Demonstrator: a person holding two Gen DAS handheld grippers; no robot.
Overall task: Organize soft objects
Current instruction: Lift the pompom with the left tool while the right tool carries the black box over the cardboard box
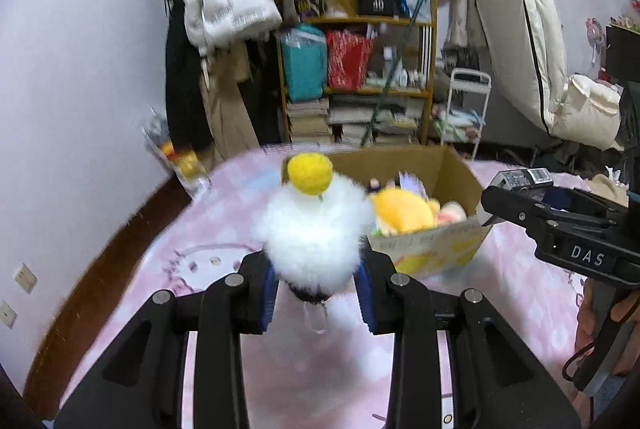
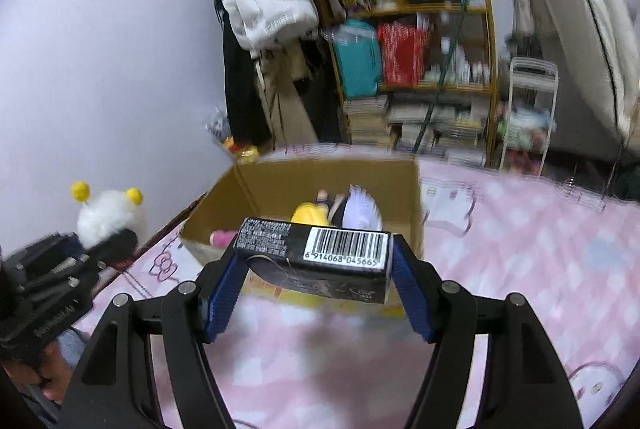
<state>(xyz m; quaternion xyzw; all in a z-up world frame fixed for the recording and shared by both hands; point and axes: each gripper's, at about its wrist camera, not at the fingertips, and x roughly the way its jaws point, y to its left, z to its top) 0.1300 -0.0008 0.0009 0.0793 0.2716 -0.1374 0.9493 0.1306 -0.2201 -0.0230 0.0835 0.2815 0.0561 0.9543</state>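
Left claw [image 1: 318, 287]: closed narrow, blue pads pressed on the base of a white fluffy toy [image 1: 316, 229] with yellow pompoms, held above the bed.
Right claw [image 2: 316, 261]: spread wide, gripping a black barcoded box [image 2: 320, 255] by its ends.
Cardboard box [image 2: 320, 175]: open, on the pink bed [image 2: 520, 249], just beyond both claws, plush toys [image 1: 404, 209] inside.
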